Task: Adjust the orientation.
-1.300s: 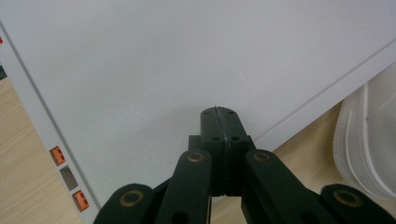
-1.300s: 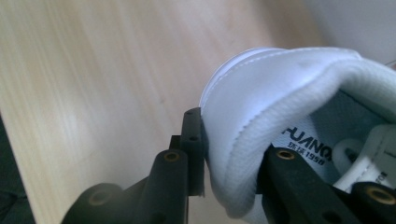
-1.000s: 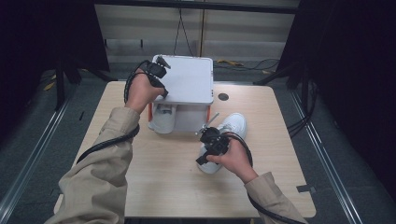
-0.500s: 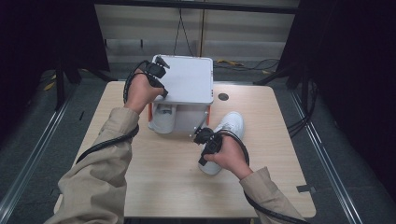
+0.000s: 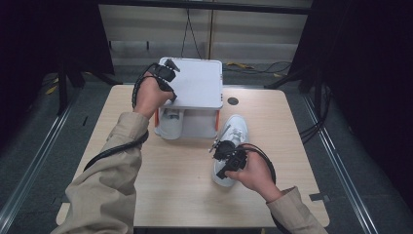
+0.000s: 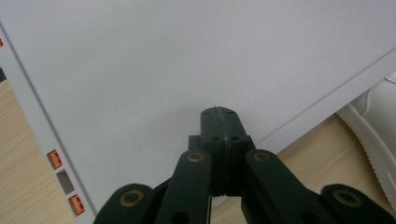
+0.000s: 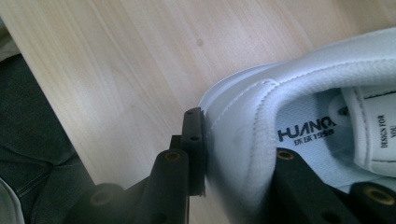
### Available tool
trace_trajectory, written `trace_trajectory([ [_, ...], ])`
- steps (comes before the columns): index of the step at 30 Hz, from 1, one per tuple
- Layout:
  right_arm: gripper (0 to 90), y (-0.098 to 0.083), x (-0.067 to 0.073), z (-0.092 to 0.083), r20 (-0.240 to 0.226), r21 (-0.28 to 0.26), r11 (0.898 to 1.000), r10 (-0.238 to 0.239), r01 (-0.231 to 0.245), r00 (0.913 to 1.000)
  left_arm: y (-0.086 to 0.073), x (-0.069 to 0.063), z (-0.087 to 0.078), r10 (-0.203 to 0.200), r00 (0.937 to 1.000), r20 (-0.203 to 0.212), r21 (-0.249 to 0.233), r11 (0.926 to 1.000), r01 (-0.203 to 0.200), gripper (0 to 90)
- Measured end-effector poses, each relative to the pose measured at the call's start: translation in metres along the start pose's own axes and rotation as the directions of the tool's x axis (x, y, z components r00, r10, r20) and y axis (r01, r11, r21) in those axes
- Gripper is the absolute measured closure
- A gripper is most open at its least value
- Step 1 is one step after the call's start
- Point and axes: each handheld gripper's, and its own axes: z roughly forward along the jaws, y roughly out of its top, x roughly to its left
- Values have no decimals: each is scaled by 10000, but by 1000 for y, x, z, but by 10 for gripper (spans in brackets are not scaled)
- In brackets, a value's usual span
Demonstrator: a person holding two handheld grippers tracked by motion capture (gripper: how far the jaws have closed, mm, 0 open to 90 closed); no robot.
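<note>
Looks down and forward from above the near edge of the table (image 5: 185, 195). Rides close behind each claw: left onto the white rack top (image 6: 163, 70), right onto the white shoe (image 7: 289, 107); both also seen from above.

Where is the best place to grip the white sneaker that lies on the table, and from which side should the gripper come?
Probably the heel collar of the white sneaker, approached from behind. The padded rim stands up as a thin wall beside the open mouth, so one jaw fits inside and one outside. The right gripper is shut on it this way, its jaws having just been closing.
</note>
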Motion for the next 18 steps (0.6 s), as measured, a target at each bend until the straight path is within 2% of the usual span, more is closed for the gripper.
trace_trajectory([
  [5, 761, 1, 14, -8, 78, 38, 9991, -434, 434, 9990, 1, 0, 0, 26, 10000, -17, 71, 10000, -26, 900],
  [9, 759, 2, 24, -11, 268, 144, 9954, -953, 950, 9951, 1, 0, 0, 0, 10000, 2, 80, 10000, 0, 900],
  [18, 757, 18, 43, -14, -51, 97, 9848, -1736, 1737, 9848, -1, 1, 0, -103, 9999, 126, -59, 9999, 104, 900],
])
